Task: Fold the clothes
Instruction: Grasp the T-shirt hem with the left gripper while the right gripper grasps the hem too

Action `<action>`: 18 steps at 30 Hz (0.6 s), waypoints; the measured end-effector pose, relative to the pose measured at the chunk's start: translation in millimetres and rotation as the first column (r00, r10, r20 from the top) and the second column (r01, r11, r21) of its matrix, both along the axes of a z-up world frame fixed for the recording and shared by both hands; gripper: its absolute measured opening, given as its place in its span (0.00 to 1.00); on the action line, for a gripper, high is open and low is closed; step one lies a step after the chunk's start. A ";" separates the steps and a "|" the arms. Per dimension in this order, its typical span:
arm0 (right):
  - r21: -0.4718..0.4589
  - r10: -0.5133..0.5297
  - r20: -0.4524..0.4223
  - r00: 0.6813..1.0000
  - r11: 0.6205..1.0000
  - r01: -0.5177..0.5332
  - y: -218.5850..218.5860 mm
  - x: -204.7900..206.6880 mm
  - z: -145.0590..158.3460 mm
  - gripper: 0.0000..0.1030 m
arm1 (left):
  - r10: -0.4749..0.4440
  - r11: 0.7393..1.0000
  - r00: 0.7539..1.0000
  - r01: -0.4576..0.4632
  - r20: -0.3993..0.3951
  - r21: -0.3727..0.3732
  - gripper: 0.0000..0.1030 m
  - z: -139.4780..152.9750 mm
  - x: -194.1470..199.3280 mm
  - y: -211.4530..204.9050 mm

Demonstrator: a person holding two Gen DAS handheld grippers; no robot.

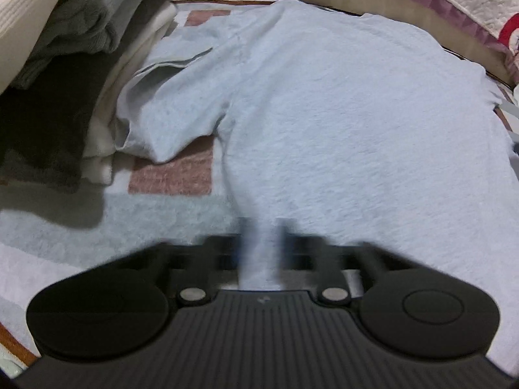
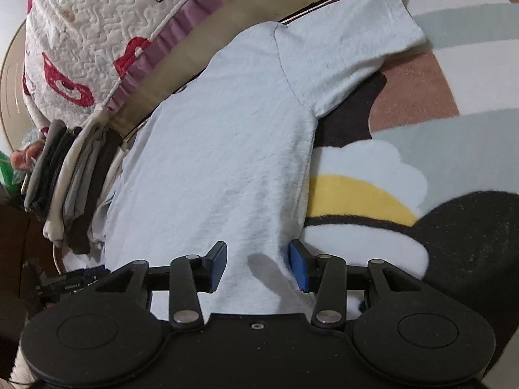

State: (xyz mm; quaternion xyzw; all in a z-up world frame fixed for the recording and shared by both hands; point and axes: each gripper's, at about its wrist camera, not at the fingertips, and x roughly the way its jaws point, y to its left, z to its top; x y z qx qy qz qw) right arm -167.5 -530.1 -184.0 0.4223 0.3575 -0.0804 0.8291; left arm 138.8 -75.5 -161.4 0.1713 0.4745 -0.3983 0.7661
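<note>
The light blue T-shirt (image 2: 233,136) lies spread flat on a patterned rug (image 2: 454,149), its hem toward both cameras and its collar end toward 12 o'clock. In the right wrist view, the right gripper (image 2: 258,262) sits at 6 o'clock with its jaws spread wide; the blue pads (image 2: 298,264) stand on either side of the hem edge, with shirt fabric lying between them but not pinched. One short sleeve (image 2: 356,39) extends toward 1 o'clock, lying flat on the rug. In the left wrist view, the left gripper (image 1: 264,246) is at 6 o'clock and heavily motion-blurred; its fingers (image 1: 285,236) appear set close together with a strip of the shirt's hem between them, but the blur prevents confirming whether they clamp it. The other sleeve (image 1: 168,120) lies rumpled at 9 o'clock from the shirt body. A stack of folded clothes (image 1: 65,64) in grey, dark and cream sits at 10 o'clock in the left view, just beside that sleeve. A quilted bedspread (image 2: 97,32) with red and pink motifs and a purple frill hangs at 11 o'clock in the right view, beyond the shirt's far edge.
</note>
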 end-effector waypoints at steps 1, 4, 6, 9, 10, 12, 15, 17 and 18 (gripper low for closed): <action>-0.042 -0.020 -0.001 1.000 0.999 0.020 2.8 3.8 1.8 0.44 | -0.001 1.000 1.000 0.001 0.002 -0.003 0.04 0.6 -0.6 -0.5; -0.157 -0.024 -0.002 1.000 0.987 0.023 13.3 17.7 8.0 0.10 | -0.011 0.999 1.000 0.011 -0.002 -0.044 0.04 4.3 -5.9 -1.8; -0.178 0.007 0.029 1.000 0.984 -0.002 20.3 21.2 15.2 0.06 | -0.028 0.995 0.999 0.026 -0.023 -0.093 0.04 7.0 -7.4 -3.9; -0.183 0.041 0.069 0.997 0.983 -0.028 24.2 21.2 25.0 0.06 | -0.053 0.990 0.997 0.044 -0.057 -0.137 0.07 8.2 -9.7 -8.9; -0.186 0.049 0.063 0.997 0.982 -0.036 23.1 20.2 26.0 0.06 | -0.059 0.990 0.997 0.052 -0.053 -0.132 0.08 7.3 -11.0 -11.8; -0.188 0.062 0.045 0.997 0.981 -0.052 20.3 19.0 25.9 0.06 | -0.071 0.992 0.997 0.067 -0.033 -0.109 0.08 5.4 -14.8 -16.1; -0.167 0.064 0.012 0.998 0.984 -0.061 18.0 14.7 20.5 0.09 | -0.070 0.992 0.997 0.068 -0.016 -0.110 0.16 8.3 -16.2 -15.1; -0.148 0.059 0.005 0.998 0.987 -0.057 18.9 11.2 16.3 0.10 | -0.061 0.992 0.998 0.060 -0.007 -0.115 0.25 9.8 -15.0 -13.5; -0.135 0.058 -0.003 0.998 0.989 -0.058 19.5 10.5 13.4 0.12 | -0.050 0.993 0.999 0.049 -0.009 -0.112 0.29 8.0 -13.0 -13.6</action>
